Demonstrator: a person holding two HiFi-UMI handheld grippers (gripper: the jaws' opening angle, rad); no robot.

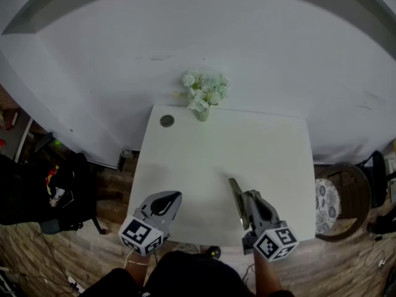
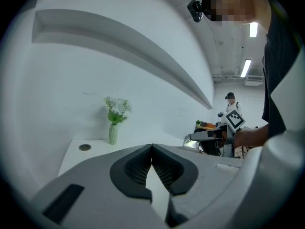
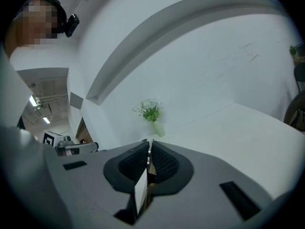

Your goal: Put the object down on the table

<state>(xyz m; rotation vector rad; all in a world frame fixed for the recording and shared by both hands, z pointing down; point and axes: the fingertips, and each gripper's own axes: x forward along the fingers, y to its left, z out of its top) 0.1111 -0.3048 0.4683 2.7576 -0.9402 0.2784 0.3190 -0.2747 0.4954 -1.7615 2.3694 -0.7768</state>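
**Site:** white table (image 1: 266,141) set against a white wall.

**R gripper** (image 1: 249,198): over the near-right part of the tabletop, pointing twd the far edge, tilted slightly down. Jaws nearly together, both ribbed pads clamped on a thin flat object (image 1: 236,202). Object is held on edge, grey and metallic-looking, w/ one end projecting past the fingertips twd the vase. R gripper view confirms the grip: the object sits sandwiched between the pads, no gap visible either side. Object is therefore in the R gripper, above the table's near-right area. Whether its lower edge touches the tabletop can't be told.

**L gripper** (image 1: 175,196): over the near-left part of the table, well apart from the R gripper. Jaws closed tip to tip, nothing between them per the L gripper view.

**Other items:**
- Vase of white flowers (image 1: 203,93): upright at the table's far edge.
- Round grey cap (image 1: 167,120): set in the tabletop near the far-left corner, just beside the vase.
- Round wicker seat (image 1: 343,197): on the wood floor, right of the table.
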